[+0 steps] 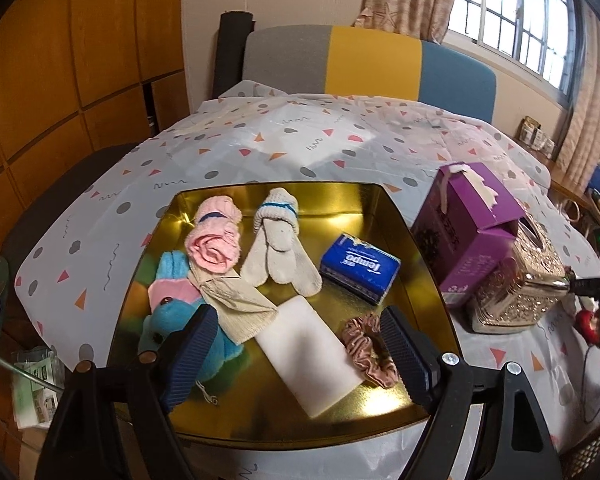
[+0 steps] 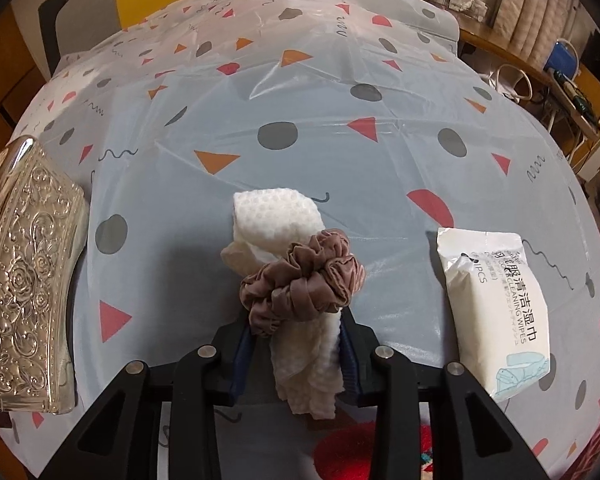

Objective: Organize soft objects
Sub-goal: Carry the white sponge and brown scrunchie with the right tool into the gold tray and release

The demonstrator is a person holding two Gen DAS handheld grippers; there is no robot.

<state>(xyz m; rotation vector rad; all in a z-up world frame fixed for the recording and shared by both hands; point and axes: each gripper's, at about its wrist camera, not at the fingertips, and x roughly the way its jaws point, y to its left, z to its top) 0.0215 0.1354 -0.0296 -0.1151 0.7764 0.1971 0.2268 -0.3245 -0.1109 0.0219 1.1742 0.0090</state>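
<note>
One rolled white cloth (image 2: pixel 300 344) clenched in right gripper (image 2: pixel 296 356) jaws, long axis pointing away, left gripper (image 1: pixel 296 356) jaws released.

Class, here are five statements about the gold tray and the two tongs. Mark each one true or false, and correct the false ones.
1. The blue tissue pack lies inside the gold tray. True.
2. The left tongs are clamped on the white sponge block. False: they stand open above it, with nothing gripped.
3. The right tongs hold a white cloth with a brown scrunchie around it. True.
4. The pack of wet wipes lies in the tray. False: it lies on the patterned tablecloth.
5. A pink scrunchie lies beside the sponge block in the tray. True.
</note>
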